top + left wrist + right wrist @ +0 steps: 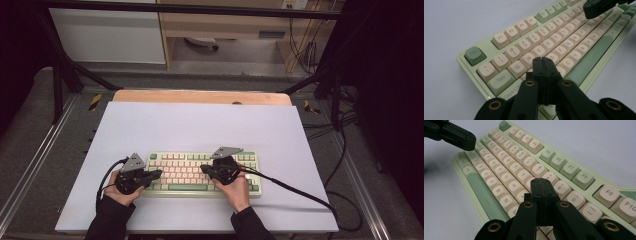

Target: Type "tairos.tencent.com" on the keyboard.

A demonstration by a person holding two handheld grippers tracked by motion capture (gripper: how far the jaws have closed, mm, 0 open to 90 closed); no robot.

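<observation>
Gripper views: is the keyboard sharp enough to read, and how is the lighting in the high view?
Left gripper view: keyboard legends readable near the shut left hand-held gripper, softer far off. Right gripper view: letter legends crisp, right hand-held gripper slightly soft. High view: white table evenly lit, surroundings dark, no glare.

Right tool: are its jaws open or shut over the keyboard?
Shut. In the right gripper view the right tool has its two black jaws pressed together with nothing between them, above the keyboard.
</observation>
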